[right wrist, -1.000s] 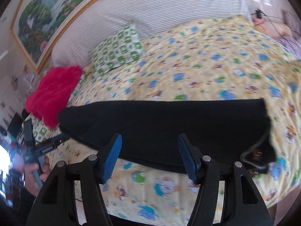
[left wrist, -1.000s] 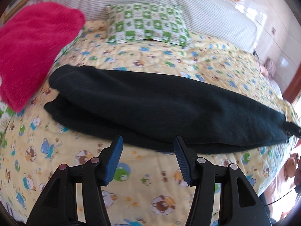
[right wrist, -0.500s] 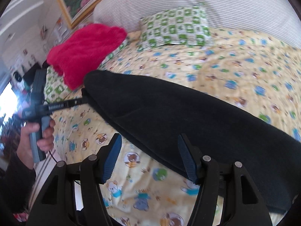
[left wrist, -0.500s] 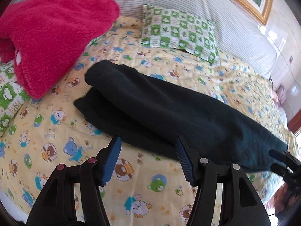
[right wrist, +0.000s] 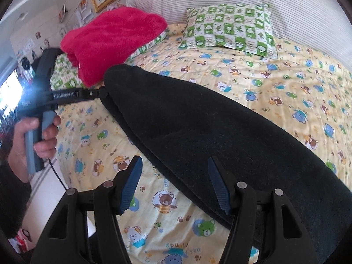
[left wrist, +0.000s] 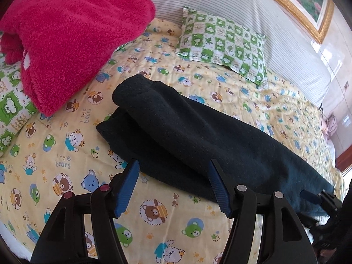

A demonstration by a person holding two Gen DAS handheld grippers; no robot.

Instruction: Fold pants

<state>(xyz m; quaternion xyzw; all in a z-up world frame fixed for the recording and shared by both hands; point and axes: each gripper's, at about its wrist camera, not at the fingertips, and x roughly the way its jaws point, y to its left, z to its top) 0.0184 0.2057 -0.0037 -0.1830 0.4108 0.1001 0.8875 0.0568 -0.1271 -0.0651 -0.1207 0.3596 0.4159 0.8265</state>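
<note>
pants: long dark fleece pants lie lengthwise on yellow bear-print bed | left gripper fingers opening, empty, at leg cuffs | right gripper agape, empty, mid-length | we judge left nearer.

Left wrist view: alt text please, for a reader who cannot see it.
Dark pants, folded lengthwise, lie across a yellow bear-print bedspread just beyond the left gripper, whose empty jaws are opening. A pink fleece blanket and green checked pillow sit behind.

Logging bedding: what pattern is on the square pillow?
Green-and-white checks on the square pillow, clearest in the right wrist view.
</note>
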